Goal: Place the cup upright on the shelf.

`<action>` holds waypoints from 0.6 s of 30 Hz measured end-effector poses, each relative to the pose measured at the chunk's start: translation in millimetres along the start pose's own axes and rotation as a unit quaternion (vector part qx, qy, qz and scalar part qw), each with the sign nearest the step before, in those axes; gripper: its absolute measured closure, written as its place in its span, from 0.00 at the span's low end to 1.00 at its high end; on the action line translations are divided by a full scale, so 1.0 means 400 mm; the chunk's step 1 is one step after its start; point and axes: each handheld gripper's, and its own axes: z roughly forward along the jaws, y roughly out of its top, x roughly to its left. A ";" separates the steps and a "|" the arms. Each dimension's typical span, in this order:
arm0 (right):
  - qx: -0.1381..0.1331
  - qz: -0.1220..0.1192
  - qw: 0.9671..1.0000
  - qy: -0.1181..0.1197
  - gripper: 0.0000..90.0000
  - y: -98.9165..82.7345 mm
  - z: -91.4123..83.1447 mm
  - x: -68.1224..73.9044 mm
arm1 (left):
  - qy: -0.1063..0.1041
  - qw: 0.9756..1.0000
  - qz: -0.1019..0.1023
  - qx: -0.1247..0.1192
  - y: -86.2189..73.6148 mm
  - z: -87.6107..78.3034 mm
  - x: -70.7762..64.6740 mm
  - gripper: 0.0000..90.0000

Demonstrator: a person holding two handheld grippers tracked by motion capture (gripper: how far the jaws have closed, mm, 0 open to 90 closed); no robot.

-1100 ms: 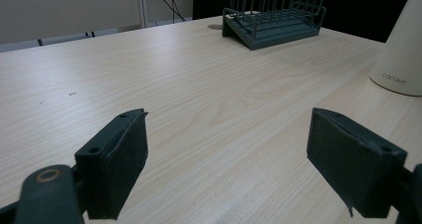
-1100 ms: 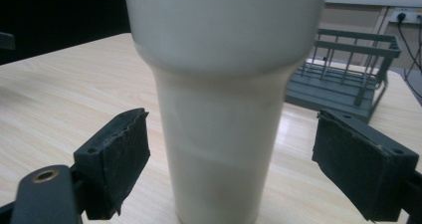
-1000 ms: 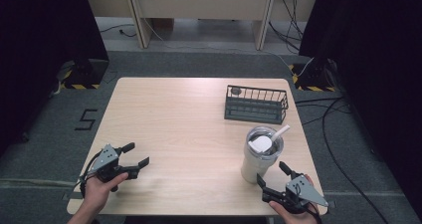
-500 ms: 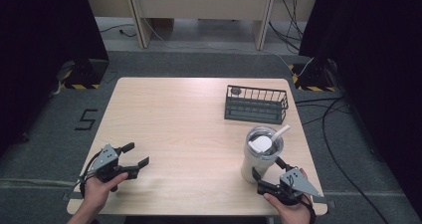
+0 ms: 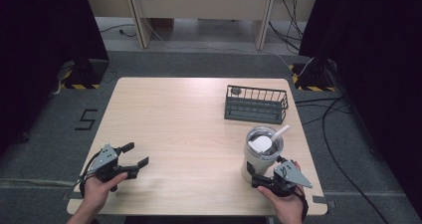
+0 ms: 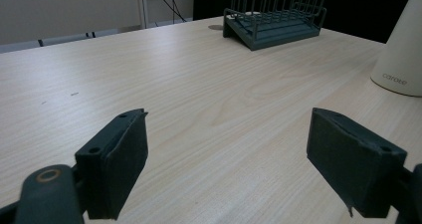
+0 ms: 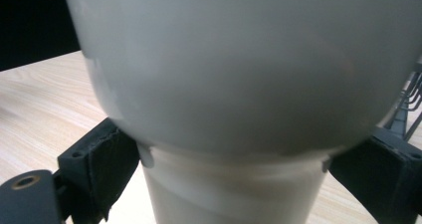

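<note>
Right gripper (image 5: 263, 180) open, jaws straddling the tumbler (image 7: 214, 84)'s narrow base — top-heavy, an off-centre squeeze could tip it; left gripper (image 5: 135, 156) idle, open.

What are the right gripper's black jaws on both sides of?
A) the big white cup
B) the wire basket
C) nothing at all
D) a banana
A: in the right gripper view the jaws stand on either side of the narrow lower part of the white cup, which the right gripper reaches in the high view.

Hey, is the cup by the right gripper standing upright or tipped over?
Upright. The cup stands on its narrow base on the table, lid and straw facing up; the right gripper has its jaws on either side of the base.
</note>
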 end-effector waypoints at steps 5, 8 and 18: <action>-0.008 0.000 1.000 -0.001 0.09 -0.004 0.012 0.001 | 0.000 1.000 0.000 0.000 0.000 0.000 0.000 0.18; -0.010 -0.001 1.000 -0.002 0.09 -0.006 0.018 0.003 | 0.000 1.000 0.000 0.001 -0.001 0.000 0.001 0.18; -0.014 -0.001 1.000 0.003 0.10 -0.002 0.034 -0.001 | 0.000 1.000 0.001 0.000 0.000 0.000 0.001 0.18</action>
